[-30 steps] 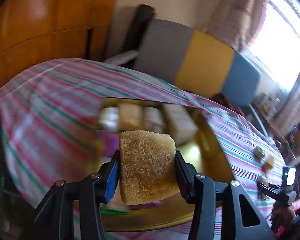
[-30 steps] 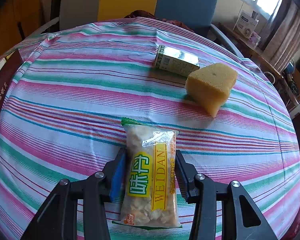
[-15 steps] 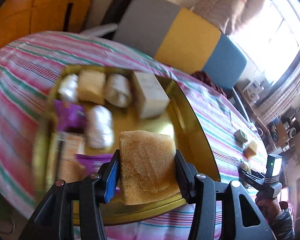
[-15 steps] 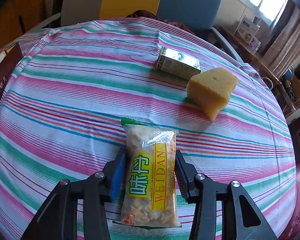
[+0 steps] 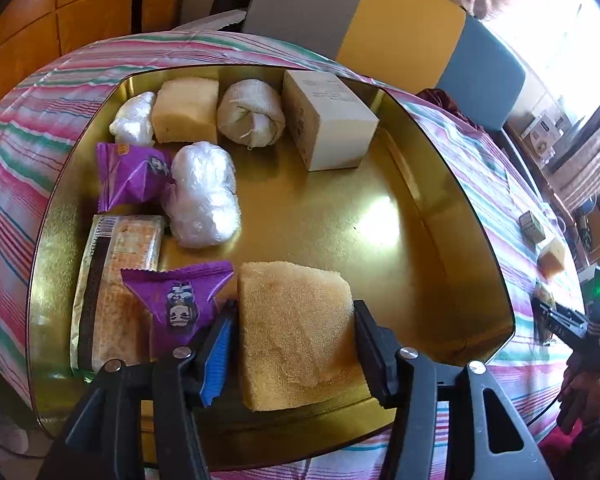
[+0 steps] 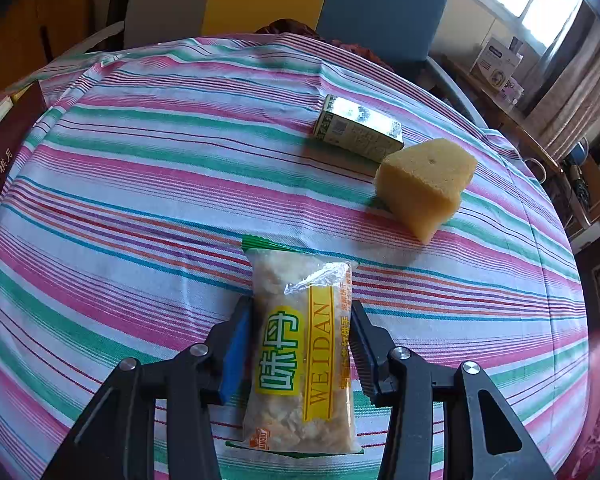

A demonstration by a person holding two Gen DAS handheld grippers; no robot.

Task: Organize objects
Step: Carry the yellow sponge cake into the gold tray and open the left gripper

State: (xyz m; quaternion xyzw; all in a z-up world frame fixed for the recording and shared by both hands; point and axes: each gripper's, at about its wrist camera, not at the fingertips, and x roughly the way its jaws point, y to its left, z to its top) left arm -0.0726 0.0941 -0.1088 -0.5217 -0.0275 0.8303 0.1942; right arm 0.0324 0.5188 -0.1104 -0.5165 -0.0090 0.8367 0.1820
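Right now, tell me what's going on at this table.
A person is sorting snacks and sponges into a gold tray. The left hand-held gripper has a yellow sponge down at the tray's near edge; its jaws have just been opening. The right hand-held gripper grips a Weidan snack packet on the striped tablecloth.

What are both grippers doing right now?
Left gripper: jaws just opening, sponge loose between them in the tray.
Right gripper: shut on the snack packet.

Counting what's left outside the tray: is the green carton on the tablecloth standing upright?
No. In the right wrist view the green carton lies flat on its side on the striped tablecloth, beside the yellow sponge.
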